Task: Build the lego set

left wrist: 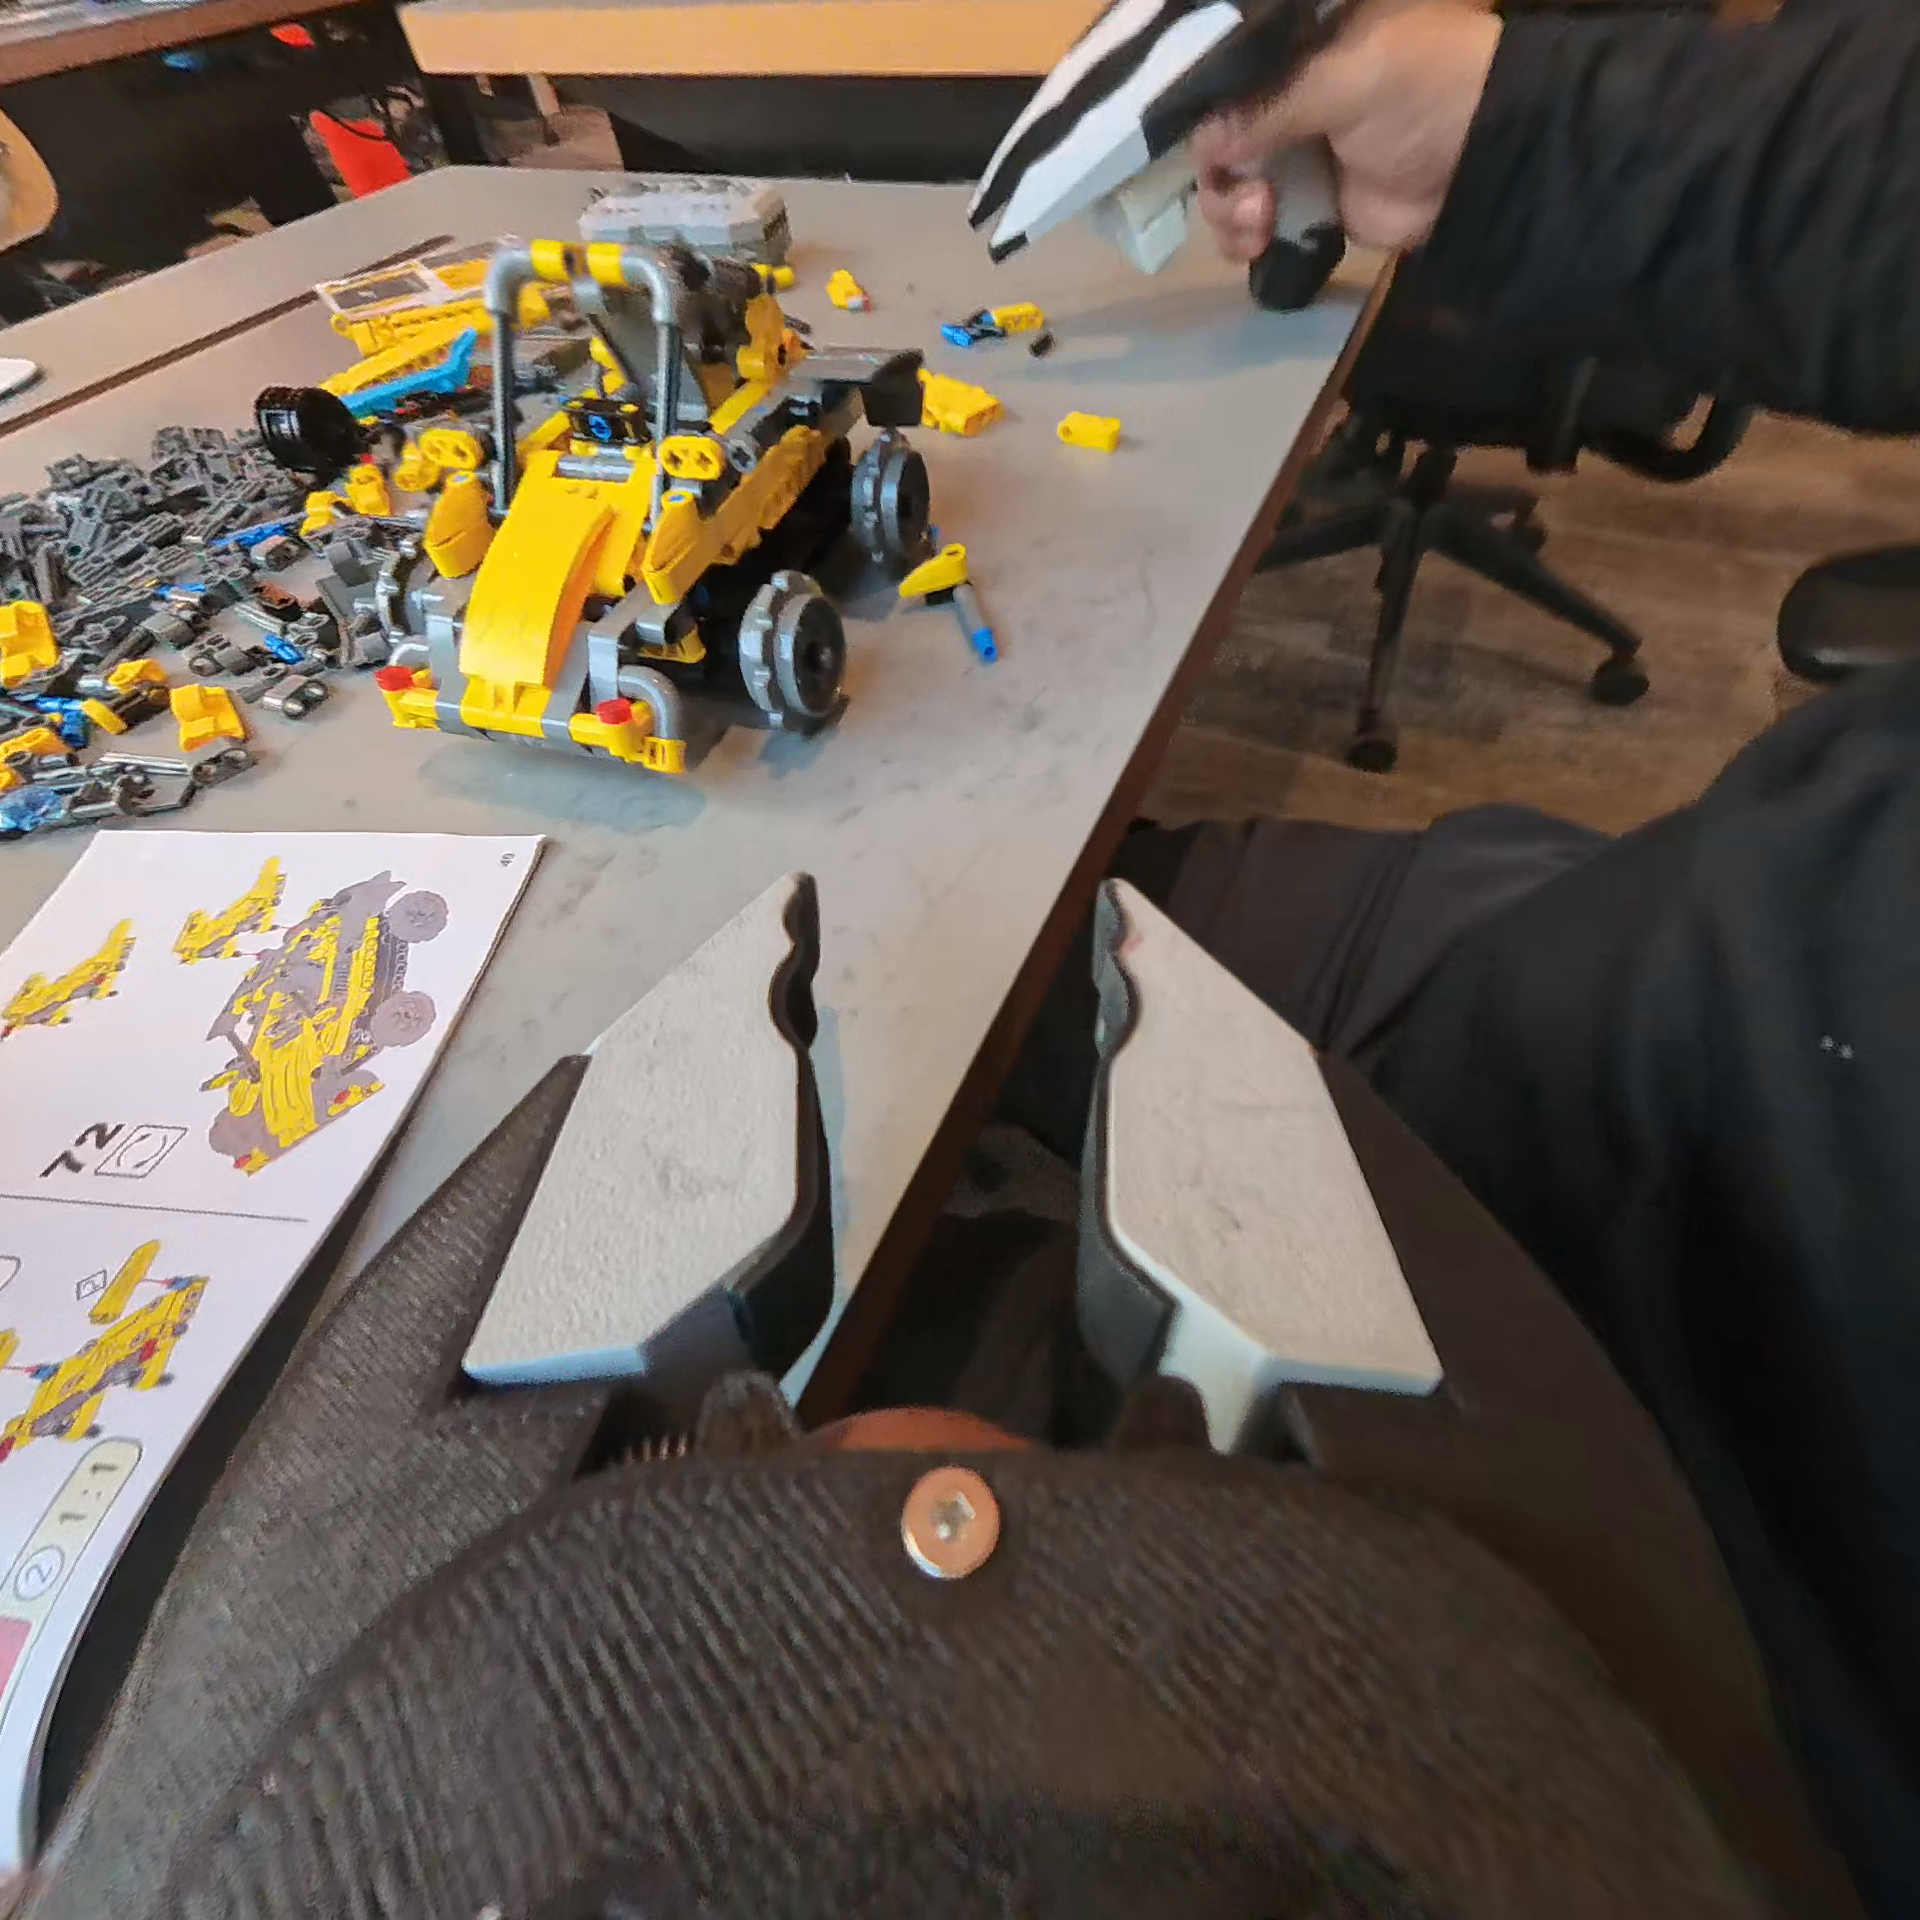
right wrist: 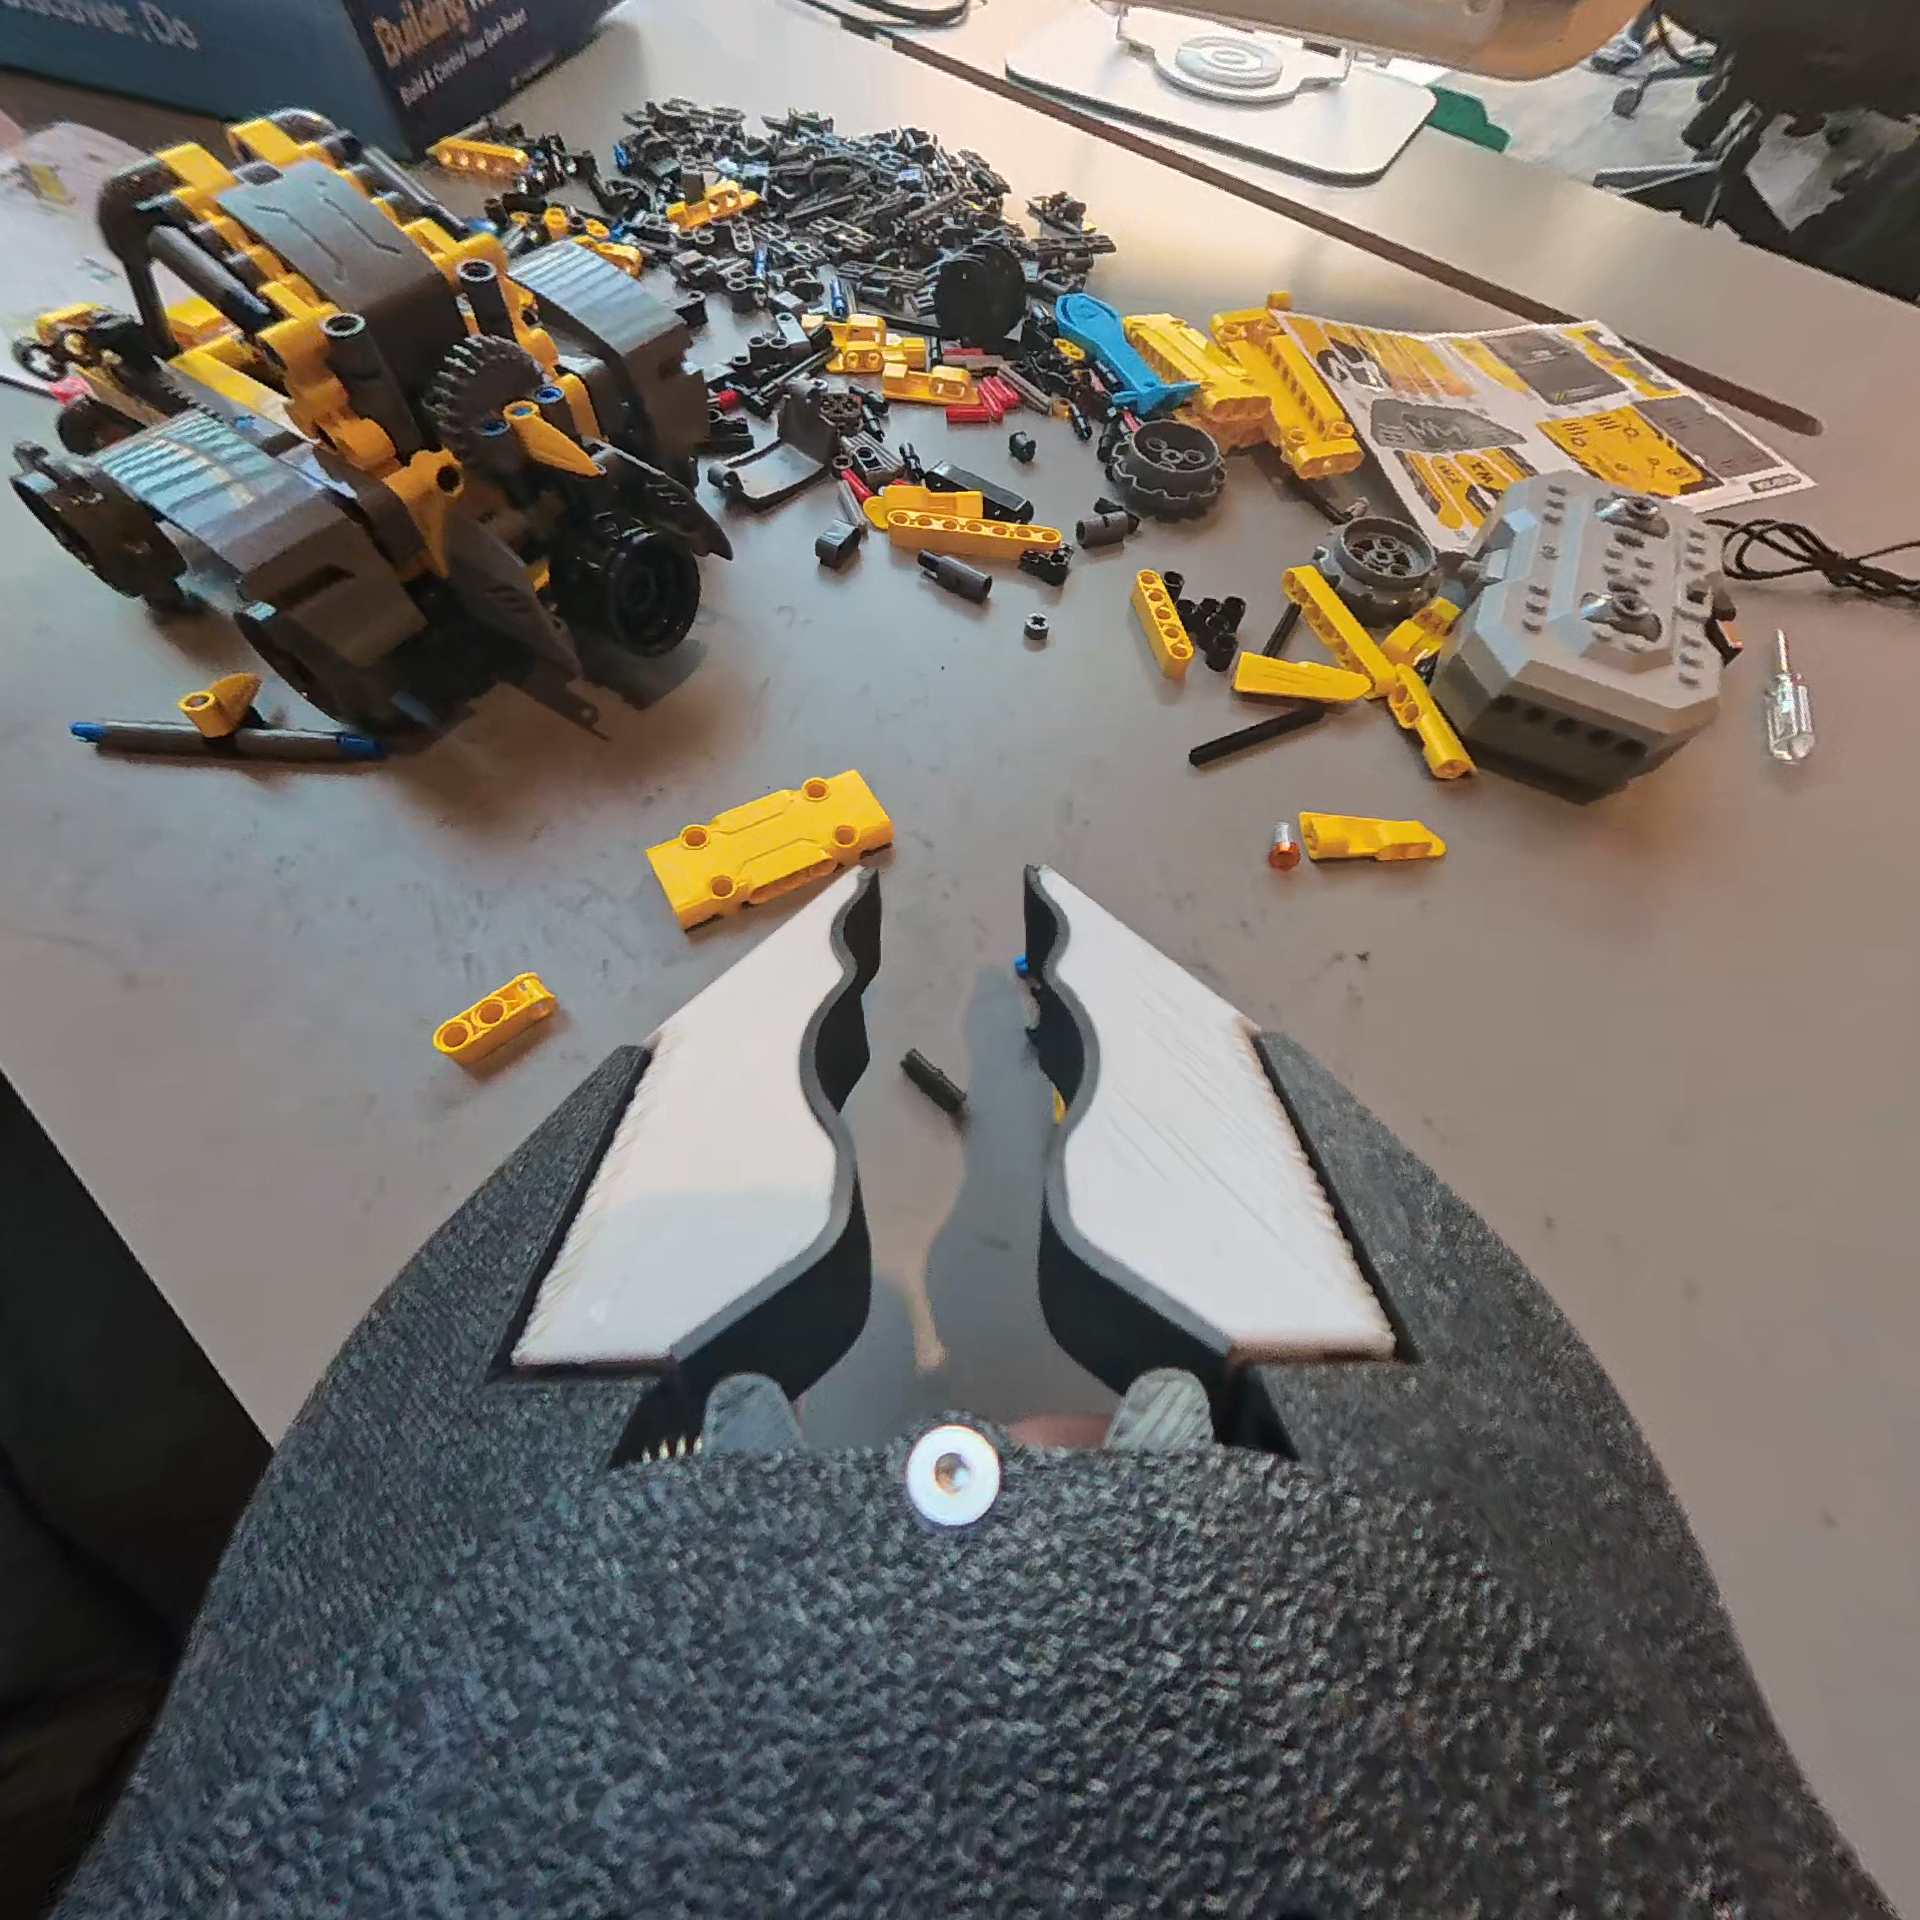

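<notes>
Looking along our left tool (left wrist: 954, 914), we see its jaws spread wide and grasping nothing — one finger hangs over the worktop (left wrist: 1039, 644), the other past its near edge above a dark-clad lap. Beside it, on the near part of the worktop, lies an open instruction booklet (left wrist: 239, 1039), flat and turned toward the seat, presumably so it can be read while building. Farther in stands the yellow and grey model vehicle (left wrist: 623, 540) on its wheels, with a heap of loose grey and yellow pieces (left wrist: 156, 582) toward the left edge. Our right tool (left wrist: 1081, 135) shows high at the far right edge, gripped by a hand.

From the right wrist, our right tool (right wrist: 953, 883) hovers low over the worktop's near edge, jaws parted moderately and empty. A small black pin (right wrist: 933, 1081) lies on the surface between the fingers, untouched as far as we can tell. A flat yellow panel (right wrist: 769, 844) sits just beside the left fingertip; a grey motor block (right wrist: 1590, 644) rests toward the right edge.
</notes>
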The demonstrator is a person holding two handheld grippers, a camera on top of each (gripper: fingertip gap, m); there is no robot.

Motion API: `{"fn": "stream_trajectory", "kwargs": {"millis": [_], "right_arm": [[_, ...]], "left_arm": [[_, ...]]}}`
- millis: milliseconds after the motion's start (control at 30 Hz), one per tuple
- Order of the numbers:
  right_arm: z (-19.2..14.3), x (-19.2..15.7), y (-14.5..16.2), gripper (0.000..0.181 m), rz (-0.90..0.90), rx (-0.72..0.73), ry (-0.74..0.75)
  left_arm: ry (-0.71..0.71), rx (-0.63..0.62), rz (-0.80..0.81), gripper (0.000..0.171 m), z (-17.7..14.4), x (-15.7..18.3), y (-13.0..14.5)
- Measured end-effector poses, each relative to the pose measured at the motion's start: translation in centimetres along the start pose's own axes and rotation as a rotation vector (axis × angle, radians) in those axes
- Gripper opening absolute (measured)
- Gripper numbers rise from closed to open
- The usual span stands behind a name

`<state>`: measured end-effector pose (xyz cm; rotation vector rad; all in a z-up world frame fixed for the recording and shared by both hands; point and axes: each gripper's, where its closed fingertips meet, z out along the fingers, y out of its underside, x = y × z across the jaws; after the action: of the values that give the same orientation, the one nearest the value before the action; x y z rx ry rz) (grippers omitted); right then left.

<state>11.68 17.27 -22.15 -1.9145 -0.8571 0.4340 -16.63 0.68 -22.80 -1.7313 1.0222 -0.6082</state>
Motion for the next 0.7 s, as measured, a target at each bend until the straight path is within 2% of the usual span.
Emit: {"fn": "stream_trajectory", "kwargs": {"millis": [133,333,467,567,700], "right_arm": [[0.0,-0.6,0.0,0.028,-0.017,-0.003,-0.03],[-0.1,-1.2,0.2,0.028,-0.017,-0.004,-0.054],[-0.3,-3.4,0.6,0.033,-0.029,-0.032,-0.146],[-0.4,-5.8,1.0,0.046,-0.013,-0.071,-0.237],[0.2,-7.8,1.6,0.052,-0.088,-0.123,-0.277]], "left_arm": [[0.016,-0.023,0.059,0.05,0.0,0.6,0.8],[0.04,-0.015,0.043,0.05,-0.1,0.7,1.0],[0.042,0.001,0.034,0.05,-0.3,0.4,0.8],[0.047,0.005,0.017,0.05,-0.2,0.3,0.8],[0.045,0.003,0.002,0.05,0.2,0.1,0.9]]}}
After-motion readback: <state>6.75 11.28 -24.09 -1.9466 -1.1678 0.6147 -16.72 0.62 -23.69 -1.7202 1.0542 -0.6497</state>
